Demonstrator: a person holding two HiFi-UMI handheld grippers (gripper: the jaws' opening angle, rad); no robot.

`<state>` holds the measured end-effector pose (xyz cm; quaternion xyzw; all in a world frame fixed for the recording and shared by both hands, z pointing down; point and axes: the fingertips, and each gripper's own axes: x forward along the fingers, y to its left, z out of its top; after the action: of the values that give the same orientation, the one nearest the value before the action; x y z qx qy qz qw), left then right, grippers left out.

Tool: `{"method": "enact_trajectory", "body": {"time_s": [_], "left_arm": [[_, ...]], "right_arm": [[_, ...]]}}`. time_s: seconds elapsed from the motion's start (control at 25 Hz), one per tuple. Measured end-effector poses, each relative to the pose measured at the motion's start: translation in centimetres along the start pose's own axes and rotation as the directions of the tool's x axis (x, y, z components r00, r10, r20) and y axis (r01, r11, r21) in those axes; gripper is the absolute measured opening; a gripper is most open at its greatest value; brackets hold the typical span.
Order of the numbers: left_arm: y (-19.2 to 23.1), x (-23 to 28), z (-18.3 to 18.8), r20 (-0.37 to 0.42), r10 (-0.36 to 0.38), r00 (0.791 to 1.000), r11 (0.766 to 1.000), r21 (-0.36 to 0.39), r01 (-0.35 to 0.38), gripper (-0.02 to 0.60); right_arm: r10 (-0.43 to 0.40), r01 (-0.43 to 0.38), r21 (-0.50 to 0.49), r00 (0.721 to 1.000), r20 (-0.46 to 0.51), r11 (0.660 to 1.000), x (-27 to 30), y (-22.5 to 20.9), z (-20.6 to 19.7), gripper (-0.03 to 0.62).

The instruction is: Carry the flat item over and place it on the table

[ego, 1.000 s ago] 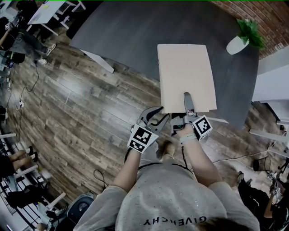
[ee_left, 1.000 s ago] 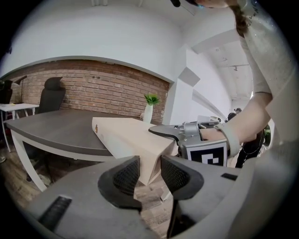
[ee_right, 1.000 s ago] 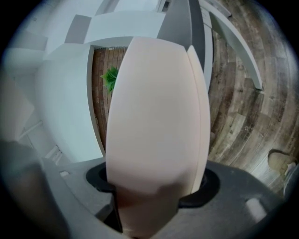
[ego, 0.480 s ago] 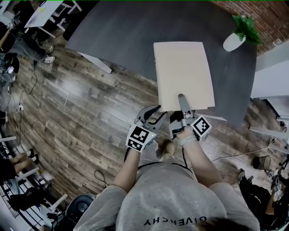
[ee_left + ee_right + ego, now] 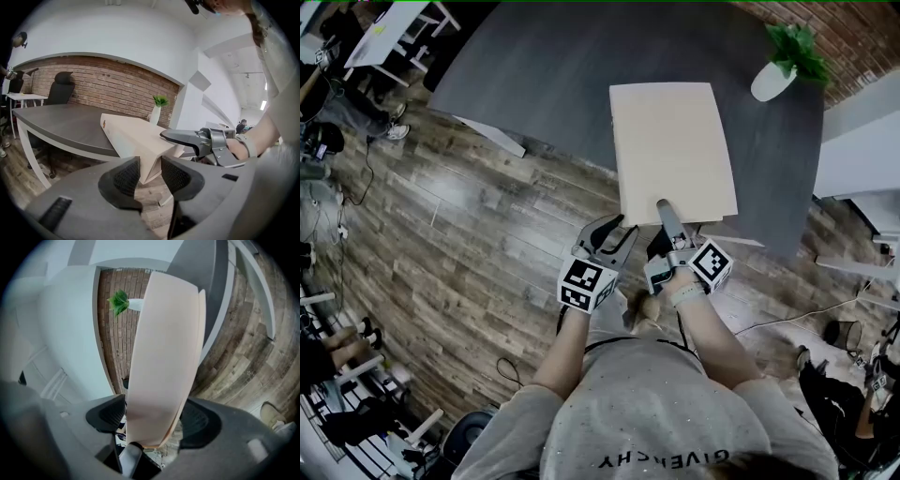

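We see a dark worktop [image 5: 544,75] on a wood floor [image 5: 469,244]. Our right gripper [image 5: 667,216] clamps the near edge of the flat item [image 5: 670,141]. Our left gripper [image 5: 614,232] gapes narrowly, empty, beside its corner.

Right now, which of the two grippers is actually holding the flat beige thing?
The right gripper: its jaws are clamped on the beige envelope's near edge. The left gripper sits beside it with jaws apart, gripping nothing.
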<state>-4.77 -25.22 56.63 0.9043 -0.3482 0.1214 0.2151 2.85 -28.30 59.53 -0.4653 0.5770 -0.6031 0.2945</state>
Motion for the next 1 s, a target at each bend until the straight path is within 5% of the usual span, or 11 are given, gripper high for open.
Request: {"method": "enact_trajectory", "body": {"time_s": [0.4,0.72,1.0], "left_arm": [[0.2,1.4,0.4,-0.003,0.035,0.999,0.998,-0.046,-0.035,0.138],[1.2,2.1,0.7,-0.005,0.07,0.998,0.994,-0.082,-0.07,0.138],[2.1,2.5,0.9,-0.007,0.102,0.995,0.989,-0.103,-0.102,0.138]], "right_arm": [[0.006,-0.006,-0.012,1.0,-0.028,1.0,-2.2,0.1,0.3,0.342],[-0.035,0.032,-0.148,0.999,-0.017,0.988,-3.8,0.5,1.9,0.324],[-0.011,0.004,-0.328,1.0,-0.021,0.945,-4.6,2.2,2.9,0.146]]}}
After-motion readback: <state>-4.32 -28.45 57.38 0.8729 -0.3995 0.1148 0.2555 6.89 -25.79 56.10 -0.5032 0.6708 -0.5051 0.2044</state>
